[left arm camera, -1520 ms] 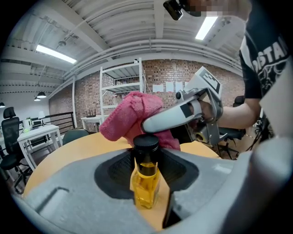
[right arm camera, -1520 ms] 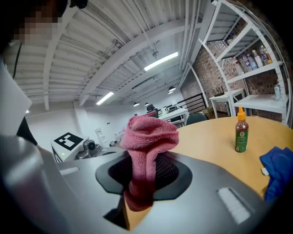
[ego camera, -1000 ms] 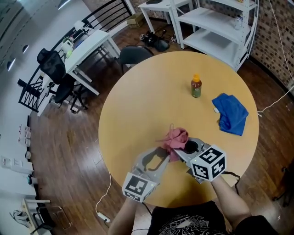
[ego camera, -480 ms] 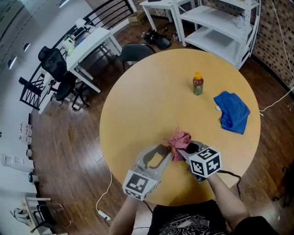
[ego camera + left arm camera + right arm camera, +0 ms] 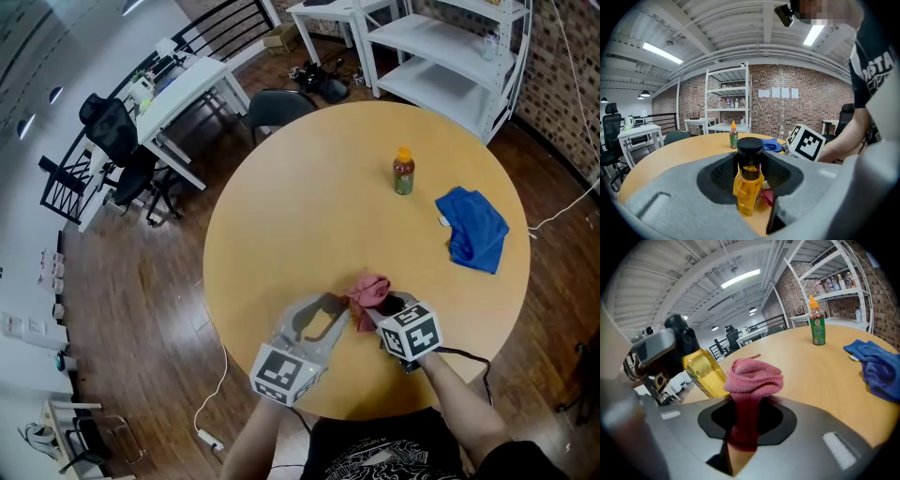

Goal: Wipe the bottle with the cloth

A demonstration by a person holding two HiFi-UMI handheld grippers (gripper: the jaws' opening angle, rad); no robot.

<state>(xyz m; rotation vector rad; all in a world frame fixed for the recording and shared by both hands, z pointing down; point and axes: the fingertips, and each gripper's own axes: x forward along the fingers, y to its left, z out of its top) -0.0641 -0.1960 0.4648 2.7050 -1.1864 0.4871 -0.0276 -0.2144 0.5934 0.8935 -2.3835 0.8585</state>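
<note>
Pink cloth, bunched into a wad, is pinched in the right gripper; its fingers are narrow, closed on the wad's lower part. The left gripper holds the bottle (yellow liquid, black cap) upright, its fingers fairly wide and pressed on the bottle's sides. Both are over the near edge of the round wooden surface. The wad sits at the bottle's side. Contact looks likely but is not confirmed.

Step in hand, as I judge it: rubbing the bottle's wall.
- Hold the bottle steady and upright.
- Press the wad's soft head flat against the wall and stroke along its height.
- Work round to the faces the left fingers do not cover.
- Let only cloth, never the right fingers, meet the bottle.

Farther off, a small green bottle with an orange cap stands upright. A blue cloth lies crumpled near it. Both are well apart from the work.
</note>
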